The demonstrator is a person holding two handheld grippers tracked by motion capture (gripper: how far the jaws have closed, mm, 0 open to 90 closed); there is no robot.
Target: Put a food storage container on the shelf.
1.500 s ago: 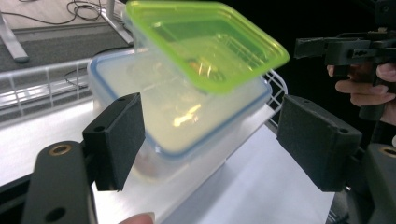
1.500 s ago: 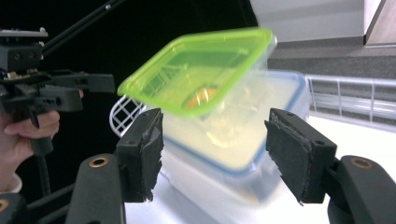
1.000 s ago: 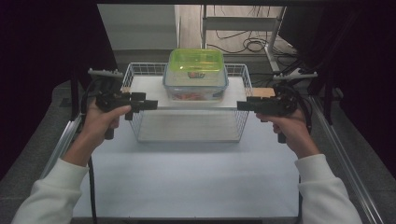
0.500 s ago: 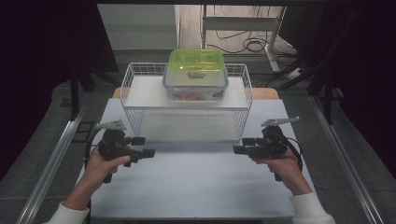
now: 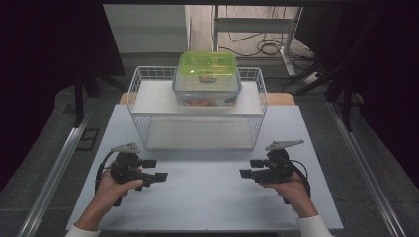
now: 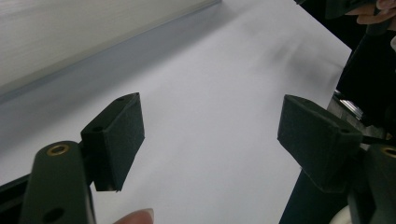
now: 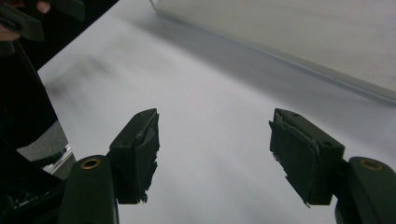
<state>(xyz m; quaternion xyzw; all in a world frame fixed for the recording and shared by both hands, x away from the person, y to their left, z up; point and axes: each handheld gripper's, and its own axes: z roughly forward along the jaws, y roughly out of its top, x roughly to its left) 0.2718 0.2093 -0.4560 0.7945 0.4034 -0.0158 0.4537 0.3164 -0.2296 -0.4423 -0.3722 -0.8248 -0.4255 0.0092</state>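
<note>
The left gripper (image 5: 154, 170) sits low over the near left of the white table (image 5: 207, 197), its jaws pointing right, spread apart with nothing between them. The right gripper (image 5: 250, 168) mirrors it at the near right, jaws pointing left, and they have just been opening a little, with only bare table between them. In the left gripper view the pads (image 6: 116, 140) frame blank tabletop; the other hand (image 6: 373, 9) is cut off at the top right corner. In the right gripper view the pads (image 7: 299, 154) look frayed at the edges.

A wire basket (image 5: 141, 106) stands at the far middle, well apart from both grippers. On its upper shelf rests a clear box (image 5: 207, 94) with a green lid (image 5: 206, 64); something reddish lies inside, too blurred to name. The forearms are cut off at the bottom edge.
</note>
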